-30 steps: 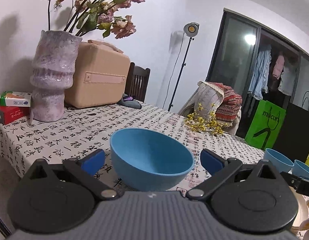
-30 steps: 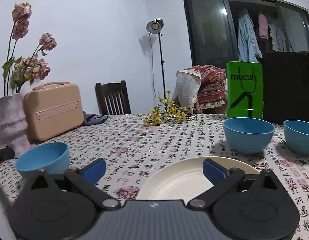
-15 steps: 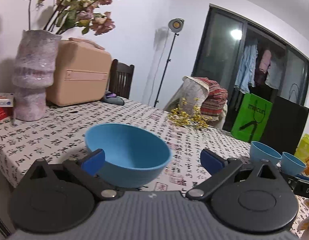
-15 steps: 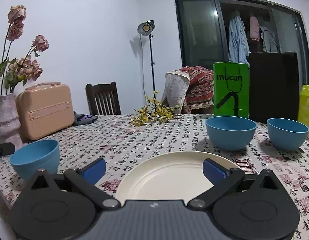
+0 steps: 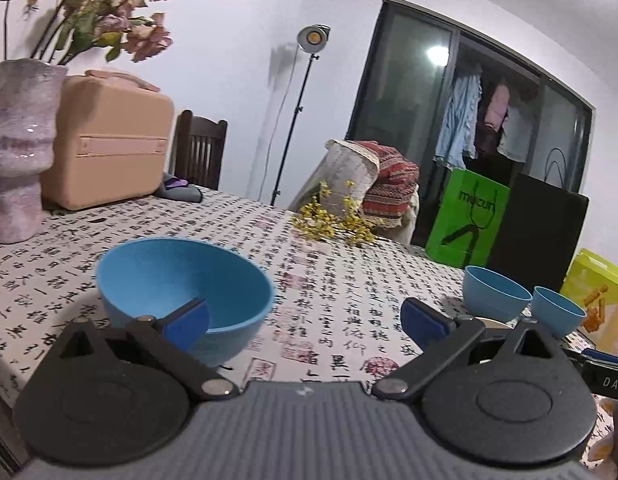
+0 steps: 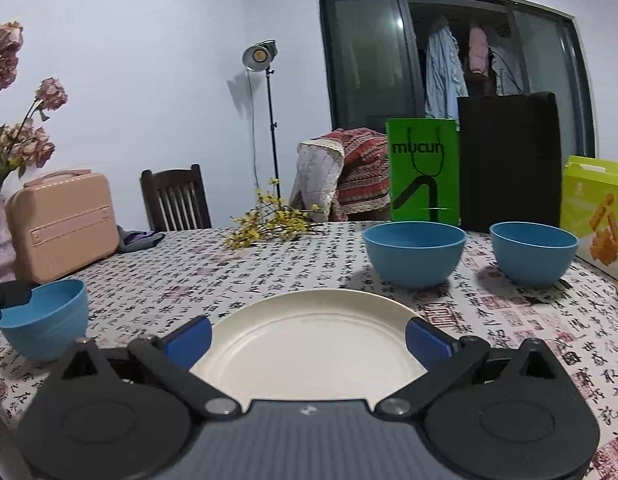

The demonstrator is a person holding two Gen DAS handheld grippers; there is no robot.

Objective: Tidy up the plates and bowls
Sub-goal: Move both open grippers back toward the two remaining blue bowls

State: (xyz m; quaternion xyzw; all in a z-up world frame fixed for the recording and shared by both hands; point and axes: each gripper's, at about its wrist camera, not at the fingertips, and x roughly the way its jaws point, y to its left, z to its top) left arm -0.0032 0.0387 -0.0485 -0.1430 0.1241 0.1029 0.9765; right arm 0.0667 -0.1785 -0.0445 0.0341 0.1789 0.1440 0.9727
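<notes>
Hiding the blue bowl's (image 5: 181, 280) near rim, both hand-held grippers gape wide.

Bare tablecloth (image 6: 237, 276) lay open between near bowl (image 6: 45, 320) and plate (image 6: 309, 344); two bowls (image 6: 415, 252) blocked far right side.

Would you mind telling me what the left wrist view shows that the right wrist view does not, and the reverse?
Only the left wrist view shows the left gripper, open, one finger over the near blue bowl's rim. Only the right wrist view shows the right gripper, open, and the whole white plate between its fingers. Both show that near bowl, the two far blue bowls, the green bag and the pink case.
</notes>
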